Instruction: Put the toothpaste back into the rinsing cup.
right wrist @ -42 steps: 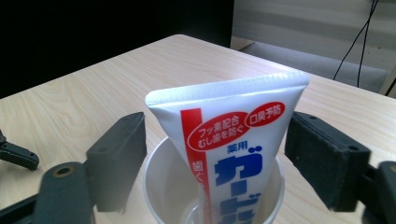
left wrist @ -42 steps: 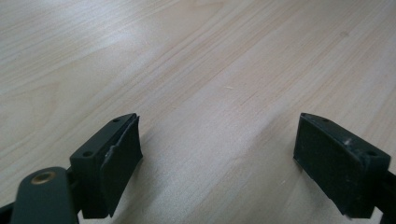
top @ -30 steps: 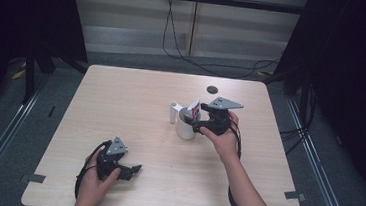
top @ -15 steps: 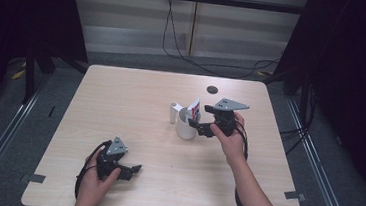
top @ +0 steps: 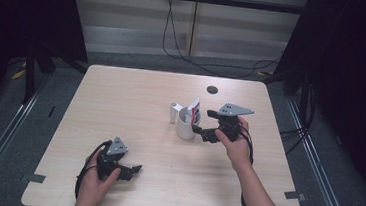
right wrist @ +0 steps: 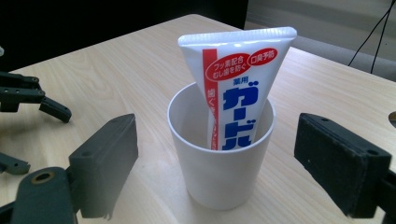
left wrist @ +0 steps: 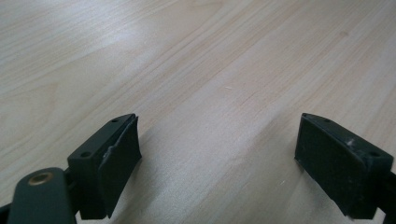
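A white cup [top: 186,128] stands right of the table's middle. A white toothpaste tube [top: 195,110] with red and blue print stands in it, leaning on the rim. My right gripper [top: 203,134] is just right of the cup, open, its fingertips close to the cup's wall. In the right gripper view the cup [right wrist: 219,163] and tube [right wrist: 240,84] sit between the spread jaws of the right gripper [right wrist: 217,156], touching neither. My left gripper [top: 132,170] rests near the table's front left, open. In the left gripper view the left gripper [left wrist: 217,149] has bare wood between its jaws.
A small white upright cylinder [top: 174,112] stands against the cup's left side. A dark round hole [top: 212,89] lies in the tabletop behind the cup. The wooden table [top: 121,102] has dark floor and rails around it. Cables trail from both grippers.
My right gripper has drawn back a little to the right and toward the front, away from the cup. The tube stays in the cup. The left gripper has not moved.
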Action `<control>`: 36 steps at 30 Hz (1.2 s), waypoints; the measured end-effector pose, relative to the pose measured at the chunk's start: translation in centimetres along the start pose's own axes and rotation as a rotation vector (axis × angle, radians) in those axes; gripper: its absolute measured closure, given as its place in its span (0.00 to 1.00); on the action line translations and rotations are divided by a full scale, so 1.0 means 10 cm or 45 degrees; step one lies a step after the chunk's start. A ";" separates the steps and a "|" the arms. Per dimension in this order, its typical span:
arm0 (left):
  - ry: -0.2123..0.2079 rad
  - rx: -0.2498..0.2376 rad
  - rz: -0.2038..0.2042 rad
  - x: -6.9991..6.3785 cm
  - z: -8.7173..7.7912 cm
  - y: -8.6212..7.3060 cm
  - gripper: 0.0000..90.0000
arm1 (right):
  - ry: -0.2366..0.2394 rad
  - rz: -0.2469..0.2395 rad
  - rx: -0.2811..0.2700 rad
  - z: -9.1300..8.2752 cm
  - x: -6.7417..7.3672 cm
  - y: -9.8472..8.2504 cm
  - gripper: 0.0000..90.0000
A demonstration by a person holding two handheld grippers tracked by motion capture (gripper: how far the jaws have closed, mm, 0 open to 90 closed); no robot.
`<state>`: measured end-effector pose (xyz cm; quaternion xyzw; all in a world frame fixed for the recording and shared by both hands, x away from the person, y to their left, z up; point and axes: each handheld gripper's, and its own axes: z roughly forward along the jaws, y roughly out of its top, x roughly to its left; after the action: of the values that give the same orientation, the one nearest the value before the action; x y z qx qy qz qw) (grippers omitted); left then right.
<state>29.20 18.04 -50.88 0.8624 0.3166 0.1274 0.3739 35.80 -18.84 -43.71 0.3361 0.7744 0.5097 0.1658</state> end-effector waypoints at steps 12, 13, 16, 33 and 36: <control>0.000 0.000 0.000 0.00 0.00 0.00 0.15 | 0.032 -0.001 0.031 -0.12 -0.01 -0.05 0.15; 0.000 0.000 0.000 0.00 0.00 0.00 0.15 | 0.037 0.000 0.034 -0.12 -0.01 -0.06 0.15; 0.000 0.000 0.000 0.00 0.00 0.00 0.15 | 0.045 -0.005 0.042 -0.15 -0.01 -0.09 0.15; -0.001 0.001 0.000 0.00 0.00 0.00 0.15 | 0.061 -0.027 0.127 -0.29 -0.01 -0.22 0.15; 0.000 0.001 0.001 0.00 0.00 0.00 0.15 | 0.064 -0.036 0.150 -0.33 -0.01 -0.24 0.15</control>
<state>29.21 18.05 -50.88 0.8626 0.3163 0.1274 0.3737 33.10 -21.77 -44.46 0.3214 0.8117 0.4690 0.1336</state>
